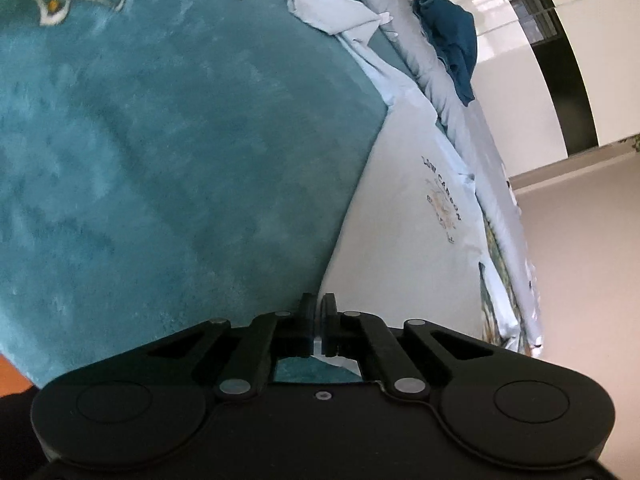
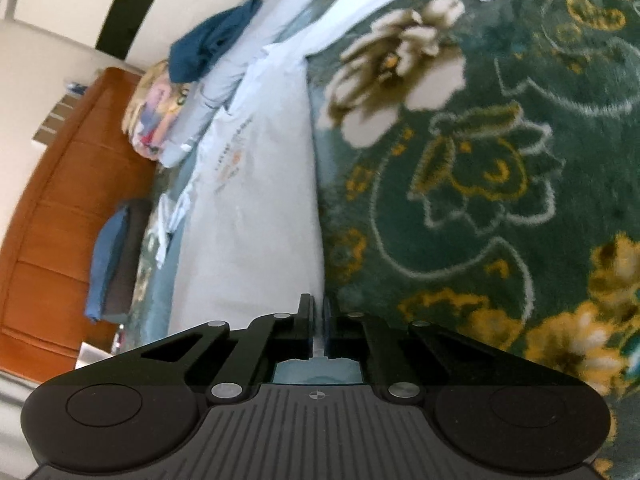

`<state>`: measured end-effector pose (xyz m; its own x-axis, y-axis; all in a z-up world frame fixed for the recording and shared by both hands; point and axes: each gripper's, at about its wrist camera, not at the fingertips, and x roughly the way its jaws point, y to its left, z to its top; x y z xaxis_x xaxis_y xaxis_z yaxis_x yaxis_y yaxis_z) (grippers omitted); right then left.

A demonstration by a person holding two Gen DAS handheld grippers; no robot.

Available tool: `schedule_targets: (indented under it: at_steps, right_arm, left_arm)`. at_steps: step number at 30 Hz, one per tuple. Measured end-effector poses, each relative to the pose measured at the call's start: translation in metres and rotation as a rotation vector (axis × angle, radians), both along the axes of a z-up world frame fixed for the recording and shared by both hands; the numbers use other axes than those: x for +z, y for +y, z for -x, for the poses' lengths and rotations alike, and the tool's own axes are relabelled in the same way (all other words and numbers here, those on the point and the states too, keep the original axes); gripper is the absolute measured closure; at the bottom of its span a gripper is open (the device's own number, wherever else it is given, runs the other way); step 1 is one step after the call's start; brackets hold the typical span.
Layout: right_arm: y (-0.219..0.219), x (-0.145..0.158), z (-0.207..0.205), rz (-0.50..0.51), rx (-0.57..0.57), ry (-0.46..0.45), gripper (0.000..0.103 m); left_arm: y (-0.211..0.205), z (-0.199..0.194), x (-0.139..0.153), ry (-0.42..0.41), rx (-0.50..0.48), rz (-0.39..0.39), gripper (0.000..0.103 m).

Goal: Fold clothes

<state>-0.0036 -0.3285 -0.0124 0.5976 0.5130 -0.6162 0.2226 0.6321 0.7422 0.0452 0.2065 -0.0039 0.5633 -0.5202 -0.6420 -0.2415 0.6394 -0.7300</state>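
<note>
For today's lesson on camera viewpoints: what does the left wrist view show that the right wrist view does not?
Only the left wrist view shows the plain teal stretch of blanket and the pale bare floor.

Only the right wrist view shows the orange-brown wooden headboard, the folded blue and brown clothes stack, the multicoloured bundle and the blanket's big floral pattern.

Both show the white printed T-shirt pinched at its edge by a shut gripper, the left gripper and the right gripper, and the dark blue crumpled garment.

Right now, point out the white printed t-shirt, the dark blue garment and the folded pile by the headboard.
white printed t-shirt (image 1: 404,216), left wrist view, plain chest fabric.
dark blue garment (image 1: 450,36), left wrist view, crumpled middle.
folded pile (image 2: 110,260), right wrist view, blue side.
</note>
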Motion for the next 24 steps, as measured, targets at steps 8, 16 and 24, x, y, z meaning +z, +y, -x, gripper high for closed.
schedule_targets:
  at_steps: [8, 16, 24]
  right_arm:
    - [-0.002, -0.004, 0.005, -0.004, 0.006, 0.003, 0.099]
    - [-0.001, 0.016, 0.005, 0.084, 0.030, -0.054, 0.084]
    - [-0.010, 0.035, 0.008, 0.192, -0.027, -0.079, 0.050]
  left_arm:
    - [-0.004, -0.003, 0.012, -0.039, -0.035, -0.037, 0.102]
    - [-0.006, -0.001, 0.037, -0.120, -0.050, -0.097, 0.061]
    - [0.001, 0.010, 0.055, -0.222, -0.002, -0.146, 0.018]
